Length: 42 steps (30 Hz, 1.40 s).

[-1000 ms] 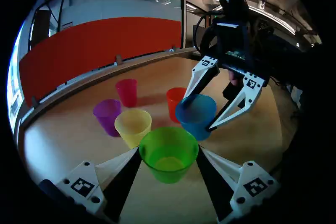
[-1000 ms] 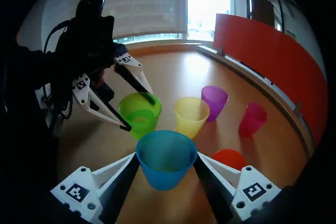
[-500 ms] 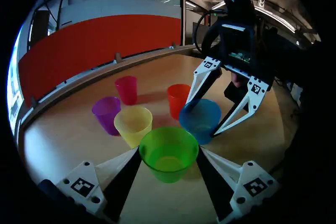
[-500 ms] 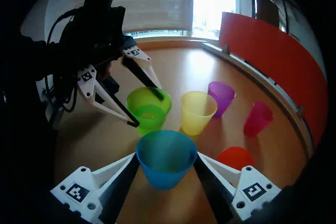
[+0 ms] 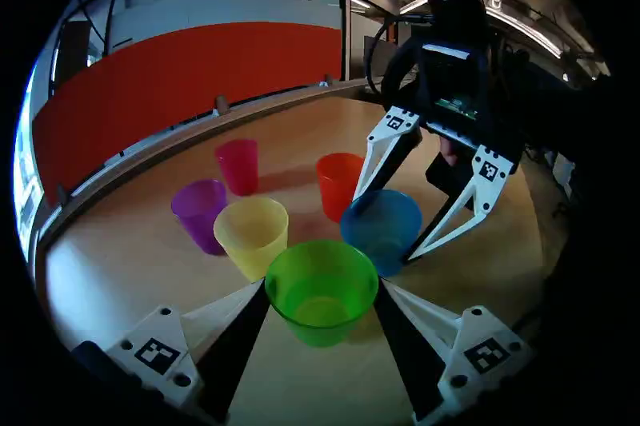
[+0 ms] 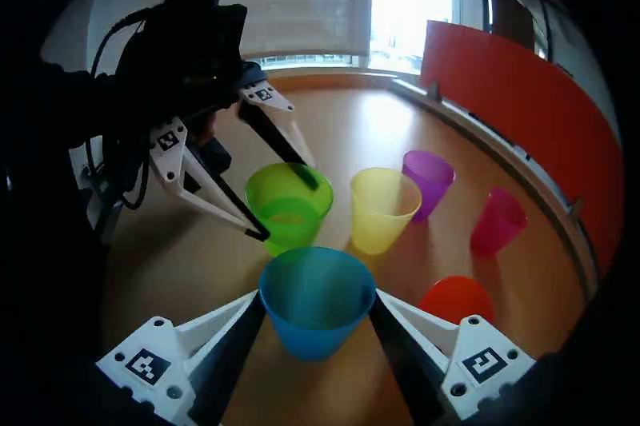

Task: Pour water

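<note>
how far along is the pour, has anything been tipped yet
Done: the left gripper is shut on the green cup and the right gripper on the blue cup. In hand: both cups are held upright, side by side; the green one seems to hold some liquid. Left: the pour itself, since neither cup is tilted yet.

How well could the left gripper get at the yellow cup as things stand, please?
Probably not well enough to grasp it: the fingers of the left gripper are shut on the green cup, so they are occupied. The yellow cup itself stands upright close ahead, to the left, with nothing between.
</note>
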Motion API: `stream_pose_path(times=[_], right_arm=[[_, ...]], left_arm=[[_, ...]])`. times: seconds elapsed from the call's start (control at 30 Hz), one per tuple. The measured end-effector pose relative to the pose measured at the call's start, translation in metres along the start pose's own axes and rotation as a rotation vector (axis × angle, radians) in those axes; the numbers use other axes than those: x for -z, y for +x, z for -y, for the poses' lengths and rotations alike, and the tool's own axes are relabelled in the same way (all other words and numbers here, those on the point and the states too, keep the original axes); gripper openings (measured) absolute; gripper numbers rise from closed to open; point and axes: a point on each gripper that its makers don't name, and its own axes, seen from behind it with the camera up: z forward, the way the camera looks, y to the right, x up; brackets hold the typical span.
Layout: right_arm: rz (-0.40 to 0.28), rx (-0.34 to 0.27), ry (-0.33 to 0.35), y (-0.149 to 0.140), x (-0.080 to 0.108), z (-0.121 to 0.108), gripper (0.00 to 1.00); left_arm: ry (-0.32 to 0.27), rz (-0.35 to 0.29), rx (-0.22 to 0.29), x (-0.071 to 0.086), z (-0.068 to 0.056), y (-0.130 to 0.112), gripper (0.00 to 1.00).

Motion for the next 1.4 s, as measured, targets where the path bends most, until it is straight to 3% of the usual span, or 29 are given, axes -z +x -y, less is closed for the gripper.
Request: stream_pose_path(times=[1.4], right_arm=[[0.043,0.011,-0.020,-0.025,0.009,0.005,0.93]], left_arm=[[-0.006,0.052,-0.005,-0.003,-0.001,-0.018,0.88]])
